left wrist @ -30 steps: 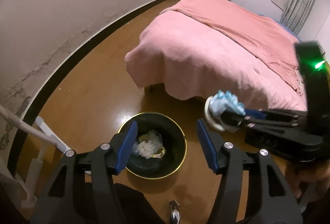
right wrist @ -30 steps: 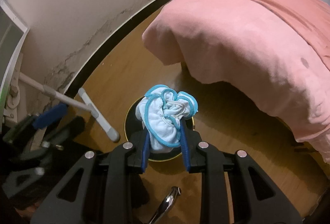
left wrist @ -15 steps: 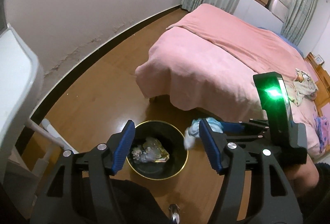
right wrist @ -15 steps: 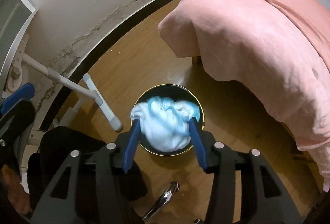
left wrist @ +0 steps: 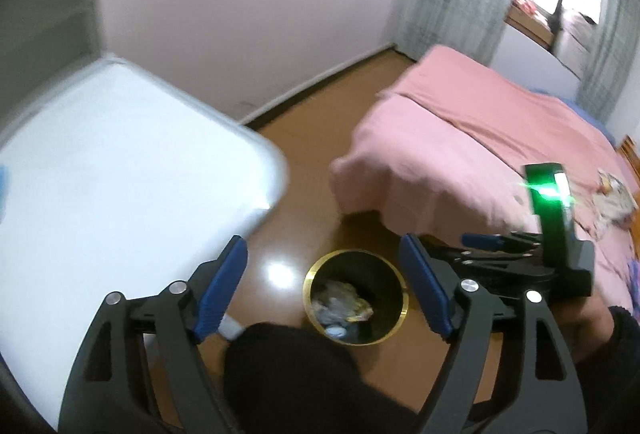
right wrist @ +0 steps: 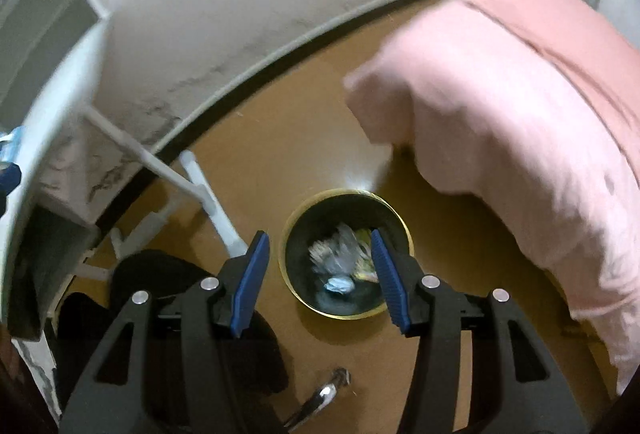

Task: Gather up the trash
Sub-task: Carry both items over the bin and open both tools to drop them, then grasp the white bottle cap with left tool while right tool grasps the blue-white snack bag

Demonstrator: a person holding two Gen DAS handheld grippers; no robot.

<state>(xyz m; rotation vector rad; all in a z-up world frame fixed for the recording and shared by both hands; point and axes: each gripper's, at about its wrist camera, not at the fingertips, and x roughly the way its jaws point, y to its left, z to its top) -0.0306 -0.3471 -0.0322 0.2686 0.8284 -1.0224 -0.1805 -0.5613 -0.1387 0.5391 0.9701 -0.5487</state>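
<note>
Brown wooden floor holds a black, gold-rimmed bin of crumpled paper and cloth scraps, seemingly light and soft: pinch any fold. Right gripper and left gripper jaws, just opening, stand wide, empty.

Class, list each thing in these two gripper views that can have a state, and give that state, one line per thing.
Round black bin with gold rim: upright on the floor, uncovered, holding crumpled trash.
Crumpled white and blue trash: lying inside the bin.
Left gripper: open, nothing between its fingers; jaws just opened further.
Right gripper: open, empty; jaws just opened further.
Pink bed cover: spread over the bed, draping down.
</note>
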